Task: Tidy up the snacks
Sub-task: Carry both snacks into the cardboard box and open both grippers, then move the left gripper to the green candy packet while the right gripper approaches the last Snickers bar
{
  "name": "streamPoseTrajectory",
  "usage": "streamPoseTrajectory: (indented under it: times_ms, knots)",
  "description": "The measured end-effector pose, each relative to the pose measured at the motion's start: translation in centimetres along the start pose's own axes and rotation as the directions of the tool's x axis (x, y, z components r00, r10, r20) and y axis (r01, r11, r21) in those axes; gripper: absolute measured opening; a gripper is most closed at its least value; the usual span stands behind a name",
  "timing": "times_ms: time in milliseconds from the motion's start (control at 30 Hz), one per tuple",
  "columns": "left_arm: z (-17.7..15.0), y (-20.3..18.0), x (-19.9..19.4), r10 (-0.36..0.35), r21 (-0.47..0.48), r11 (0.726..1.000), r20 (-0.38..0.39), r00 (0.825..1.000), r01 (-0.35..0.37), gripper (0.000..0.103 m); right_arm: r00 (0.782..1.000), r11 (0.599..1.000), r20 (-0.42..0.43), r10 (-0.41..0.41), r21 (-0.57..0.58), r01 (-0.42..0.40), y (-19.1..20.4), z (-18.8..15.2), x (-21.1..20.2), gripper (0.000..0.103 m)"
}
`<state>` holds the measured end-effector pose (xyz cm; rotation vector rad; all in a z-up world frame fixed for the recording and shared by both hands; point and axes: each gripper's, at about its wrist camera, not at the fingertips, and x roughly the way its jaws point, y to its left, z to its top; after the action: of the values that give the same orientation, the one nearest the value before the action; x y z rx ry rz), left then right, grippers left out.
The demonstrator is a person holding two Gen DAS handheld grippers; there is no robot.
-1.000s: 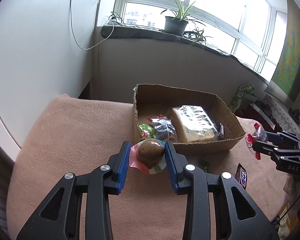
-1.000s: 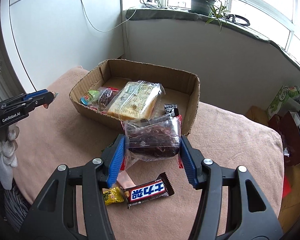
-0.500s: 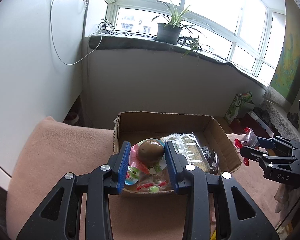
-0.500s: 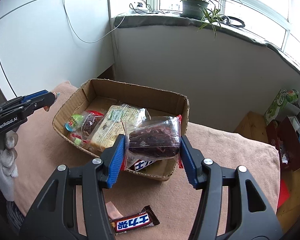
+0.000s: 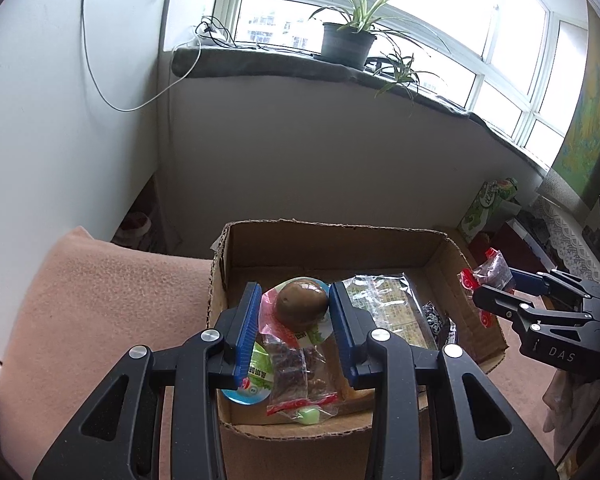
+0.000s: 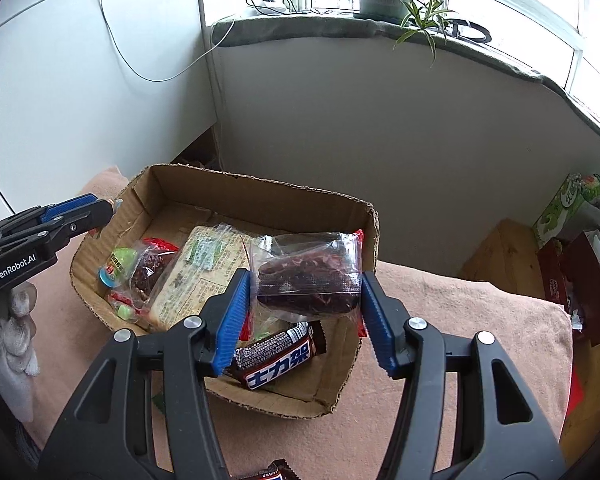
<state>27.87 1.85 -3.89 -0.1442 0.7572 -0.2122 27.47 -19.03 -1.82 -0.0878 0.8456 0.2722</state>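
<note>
A cardboard box (image 5: 332,236) (image 6: 160,184) sits on a pink blanket. My left gripper (image 5: 296,314) is shut on a packet with a brown egg-shaped snack (image 5: 301,305), held above the box's near-left part. My right gripper (image 6: 304,292) is shut on a clear bag of dark red snack (image 6: 308,280), held over the box's right end. In the box lie a large flat clear-wrapped pack (image 6: 198,272) (image 5: 384,304), a small bag of dark pieces (image 5: 296,364), a green-lidded cup (image 6: 118,266) and a chocolate bar (image 6: 278,358). Each gripper shows in the other's view (image 5: 496,288) (image 6: 96,208).
The pink blanket (image 5: 100,300) (image 6: 460,320) covers the surface, ending at a white wall on the left. Another chocolate bar (image 6: 266,474) peeks in at the bottom edge. A green carton (image 6: 568,208) and clutter stand at the right. A windowsill with a potted plant (image 5: 348,36) is behind.
Both grippers have lifted and moved forward from the blanket to above the box, each still holding its snack. The loose chocolate bar on the blanket slid out of view below.
</note>
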Motion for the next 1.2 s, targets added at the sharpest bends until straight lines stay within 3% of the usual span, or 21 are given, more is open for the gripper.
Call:
streamPoseTrajectory:
  times_ms: [433, 633, 1200]
  knots:
    - [-0.2, 0.4, 1.3, 0.015, -0.008, 1.0, -0.029, 0.999, -0.016, 0.036, 0.999, 1.0, -0.035, -0.007, -0.005, 0.007, 0.0, 0.1, 2.0, 0.059]
    - [-0.2, 0.0, 1.1, 0.021, 0.001, 1.0, -0.033, 0.999, -0.021, 0.047, 0.999, 0.999, -0.018, -0.027, -0.02, 0.027, 0.4, 0.1, 1.4, 0.083]
    - [-2.0, -1.6, -2.9, 0.024, 0.058, 0.998, 0.017, 1.0, -0.025, 0.047, 0.999, 0.999, 0.015, -0.033, -0.014, 0.033, 1.4, -2.1, -2.8, 0.083]
